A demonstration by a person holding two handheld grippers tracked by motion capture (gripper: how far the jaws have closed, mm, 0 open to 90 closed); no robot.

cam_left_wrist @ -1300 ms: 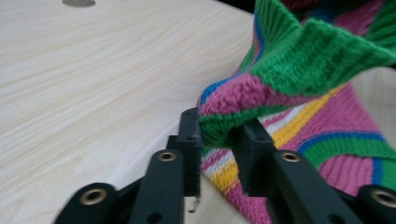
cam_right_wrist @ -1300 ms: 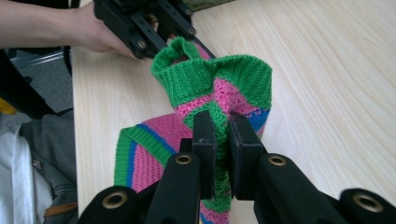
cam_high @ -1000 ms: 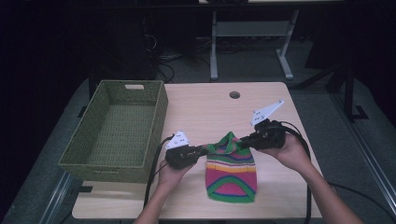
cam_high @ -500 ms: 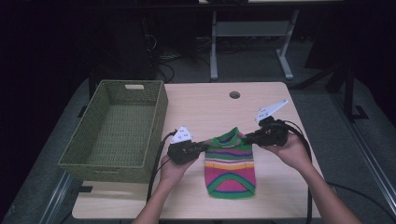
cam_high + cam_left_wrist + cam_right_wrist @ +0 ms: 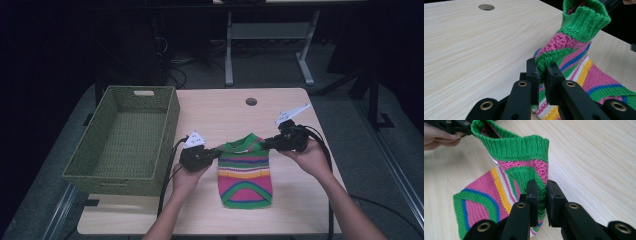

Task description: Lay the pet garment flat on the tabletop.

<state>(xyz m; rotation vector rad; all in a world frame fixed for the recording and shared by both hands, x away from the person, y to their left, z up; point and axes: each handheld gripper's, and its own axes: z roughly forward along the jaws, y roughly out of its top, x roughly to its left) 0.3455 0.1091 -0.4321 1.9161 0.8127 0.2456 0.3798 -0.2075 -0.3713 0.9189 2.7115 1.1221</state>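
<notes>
above the pale wooden worktop [image 5: 300, 205], left gripper [image 5: 214, 152] and right gripper [image 5: 266, 144] pinch striped knitted garment [image 5: 245, 175]; thin knit folds could slip free.

One striped knit garment [image 5: 245, 172]; one green woven basket [image 5: 125, 137]; two grippers [image 5: 215, 152] [image 5: 266, 143]

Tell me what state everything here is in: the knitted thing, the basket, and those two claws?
Striped sweater: top edge lifted off the table by both claws, lower part lying flat.
Basket: empty, upright on the table's left side.
Left claw: shut on the sweater's shoulder.
Right claw: shut on the other shoulder.
Table: bare beyond the sweater, with one small round hole.
</notes>
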